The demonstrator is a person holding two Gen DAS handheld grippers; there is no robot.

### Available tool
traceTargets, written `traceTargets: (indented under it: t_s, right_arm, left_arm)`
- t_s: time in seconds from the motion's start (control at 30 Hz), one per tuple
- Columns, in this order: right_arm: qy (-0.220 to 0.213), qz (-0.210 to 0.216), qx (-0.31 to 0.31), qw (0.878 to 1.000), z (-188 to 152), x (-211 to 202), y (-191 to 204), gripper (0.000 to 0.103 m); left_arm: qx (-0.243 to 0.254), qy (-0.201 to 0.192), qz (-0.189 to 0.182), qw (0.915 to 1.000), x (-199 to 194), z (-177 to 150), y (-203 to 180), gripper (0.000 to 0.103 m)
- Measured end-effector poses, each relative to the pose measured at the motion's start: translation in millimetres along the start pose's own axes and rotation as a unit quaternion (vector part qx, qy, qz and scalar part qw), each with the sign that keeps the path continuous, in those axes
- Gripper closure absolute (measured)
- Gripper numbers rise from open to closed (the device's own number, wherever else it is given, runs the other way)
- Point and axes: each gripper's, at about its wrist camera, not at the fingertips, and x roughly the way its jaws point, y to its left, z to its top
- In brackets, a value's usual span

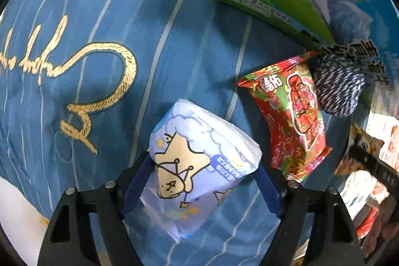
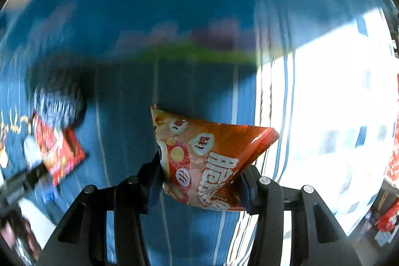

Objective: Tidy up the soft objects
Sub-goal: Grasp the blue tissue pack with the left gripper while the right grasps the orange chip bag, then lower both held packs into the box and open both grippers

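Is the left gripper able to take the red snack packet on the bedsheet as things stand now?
Probably not yet. The left gripper is already shut on the pale blue tissue pack. The red snack packet lies uncovered nearby, beside the yarn ball.

Pale-blue tissue pack and orange snack bag each held aloft.

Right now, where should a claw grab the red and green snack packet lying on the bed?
Grip the red and green snack packet across its puffy middle, coming from above. It lies flat on the blue bedspread, and the yarn ball crowds its far corner.
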Motion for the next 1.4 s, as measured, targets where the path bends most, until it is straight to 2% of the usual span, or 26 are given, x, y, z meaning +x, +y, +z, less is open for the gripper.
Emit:
traceTargets:
  t_s: [0.13, 0.23, 0.27, 0.33, 0.4, 0.5, 0.63, 0.77, 0.8, 0.93, 1.03, 1.17, 1.2, 1.3, 1.4]
  right_arm:
    - [0.026, 0.010, 0.014, 1.000, -8.5, 13.5, -3.4, 0.047]
    - [0.026, 0.025, 0.034, 0.999, -3.6, 18.6, -8.1, 0.044]
    - [0.022, 0.021, 0.031, 0.999, -3.5, 17.6, -6.9, 0.045]
    - [0.013, 0.017, 0.025, 0.999, -3.7, 14.8, -8.5, 0.049]
    - [0.009, 0.015, 0.024, 1.000, -5.2, 10.1, -4.6, 0.055]
    - [0.004, 0.017, 0.027, 0.999, -14.4, 6.0, -4.1, 0.057]
    - [-0.001, 0.022, 0.021, 1.000, -23.8, -6.5, 4.6, 0.058]
    - [-0.018, 0.039, 0.014, 0.999, -36.4, -28.0, 12.1, 0.058]
    - [-0.024, 0.045, 0.012, 0.999, -36.8, -38.9, -3.0, 0.058]
    - [-0.054, 0.072, 0.006, 0.996, -41.9, -73.6, 10.1, 0.058]
    - [-0.078, 0.087, 0.002, 0.993, -46.1, -106.6, 19.0, 0.058]
    - [-0.112, 0.103, -0.005, 0.988, -54.7, -150.8, 30.6, 0.058]
    - [-0.121, 0.104, -0.007, 0.987, -54.7, -160.9, 32.1, 0.058]
    - [-0.142, 0.112, -0.009, 0.983, -40.8, -190.1, 28.2, 0.058]
    - [-0.162, 0.112, -0.007, 0.980, -30.1, -212.9, 32.3, 0.058]
  left_arm:
    - [0.027, 0.010, 0.010, 0.9995, 13.7, 5.9, 5.1, 0.018]
    - [0.064, 0.021, 0.042, 0.9968, 23.0, 17.3, -5.3, 0.018]
    - [0.074, 0.020, 0.051, 0.9958, 24.5, 16.5, -6.9, 0.021]
    - [0.084, 0.014, 0.057, 0.9947, 25.0, 13.6, -9.5, 0.037]
    - [0.086, 0.003, 0.064, 0.9942, 21.0, 8.9, -14.9, 0.046]
    - [0.075, -0.007, 0.059, 0.9954, 10.3, 4.2, -11.6, 0.055]
    - [0.059, -0.015, 0.036, 0.9975, -5.3, -1.0, -4.1, 0.068]
    - [0.053, -0.023, 0.007, 0.9983, -32.6, -5.0, -14.3, 0.072]
    - [0.054, -0.026, 0.004, 0.9982, -38.0, -5.2, -20.5, 0.072]
    - [0.062, -0.044, -0.012, 0.9970, -63.9, -4.7, -29.6, 0.074]
    - [0.060, -0.053, -0.048, 0.9957, -92.9, 0.2, -33.9, 0.074]
    - [0.070, -0.079, -0.100, 0.9894, -149.0, 3.0, -42.9, 0.074]
    - [0.074, -0.087, -0.108, 0.9876, -158.6, -4.6, -42.7, 0.074]
    - [0.092, -0.111, -0.132, 0.9807, -197.2, 8.3, -57.3, 0.074]
    - [0.103, -0.129, -0.144, 0.9757, -219.3, 24.3, -67.3, 0.074]
